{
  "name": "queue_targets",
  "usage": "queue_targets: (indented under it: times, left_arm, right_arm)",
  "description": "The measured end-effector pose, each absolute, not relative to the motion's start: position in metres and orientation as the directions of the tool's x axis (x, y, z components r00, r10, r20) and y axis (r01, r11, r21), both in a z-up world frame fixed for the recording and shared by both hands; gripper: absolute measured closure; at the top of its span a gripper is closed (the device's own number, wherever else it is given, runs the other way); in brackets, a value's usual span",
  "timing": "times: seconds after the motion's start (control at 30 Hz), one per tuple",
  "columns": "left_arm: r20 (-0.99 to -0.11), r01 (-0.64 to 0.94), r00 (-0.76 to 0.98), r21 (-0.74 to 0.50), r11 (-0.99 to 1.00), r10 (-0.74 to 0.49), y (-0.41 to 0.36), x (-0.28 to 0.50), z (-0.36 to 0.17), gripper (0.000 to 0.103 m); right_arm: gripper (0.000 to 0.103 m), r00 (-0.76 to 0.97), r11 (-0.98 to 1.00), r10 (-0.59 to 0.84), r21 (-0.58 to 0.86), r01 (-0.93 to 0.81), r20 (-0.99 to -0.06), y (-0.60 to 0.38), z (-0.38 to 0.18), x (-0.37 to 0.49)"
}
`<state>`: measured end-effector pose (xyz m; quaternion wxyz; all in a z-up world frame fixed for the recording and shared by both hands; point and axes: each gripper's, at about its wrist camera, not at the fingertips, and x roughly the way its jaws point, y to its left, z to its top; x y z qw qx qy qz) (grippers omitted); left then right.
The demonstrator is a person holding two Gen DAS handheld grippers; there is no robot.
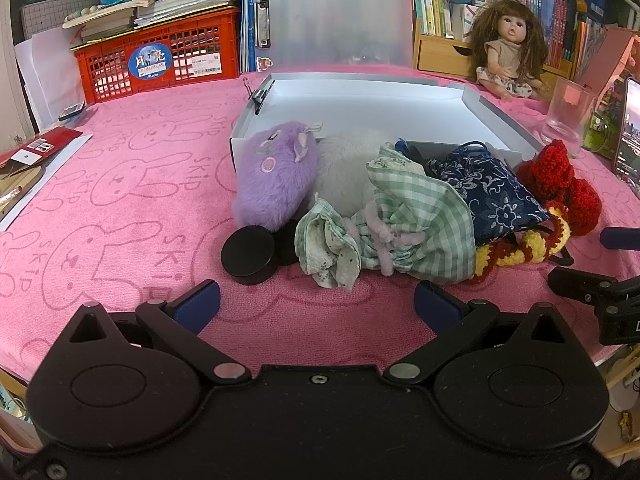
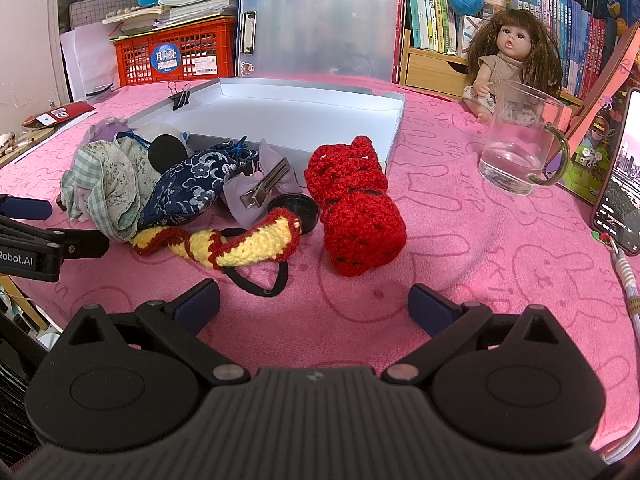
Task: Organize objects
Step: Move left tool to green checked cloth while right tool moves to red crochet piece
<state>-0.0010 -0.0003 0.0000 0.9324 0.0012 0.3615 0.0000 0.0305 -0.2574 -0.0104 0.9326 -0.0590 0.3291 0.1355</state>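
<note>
Progress: none visible, white box [image 2: 288,120] sat empty | Left to do: pile of pouches [image 1: 420,216], toys beside it | left gripper [image 1: 316,300], right gripper [image 2: 314,300]: spread wide, empty

A pink terry-cloth table cover [image 2: 480,264], printed with rabbits, carries soft goods: a fuzzy purple plush toy [image 1: 276,176], a green gingham cotton pouch [image 1: 412,232] and, at its three o'clock, a chunky red crocheted yarn piece [image 2: 356,208]. A clear glossy glass mug [image 2: 516,148] stands beside a smooth white cardboard box [image 2: 296,116].
</note>
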Motion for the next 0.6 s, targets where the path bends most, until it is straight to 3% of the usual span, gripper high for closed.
queue_targets:
  times: [0.6]
  left_arm:
    - [-0.658,0.011,0.753,0.003,1.000,-0.007,0.0008,-0.0017,0.0051,0.000]
  right_arm:
    - [0.000,0.762,0.954,0.229,-0.015,-0.298,-0.606,-0.2595,-0.0129,0.0287]
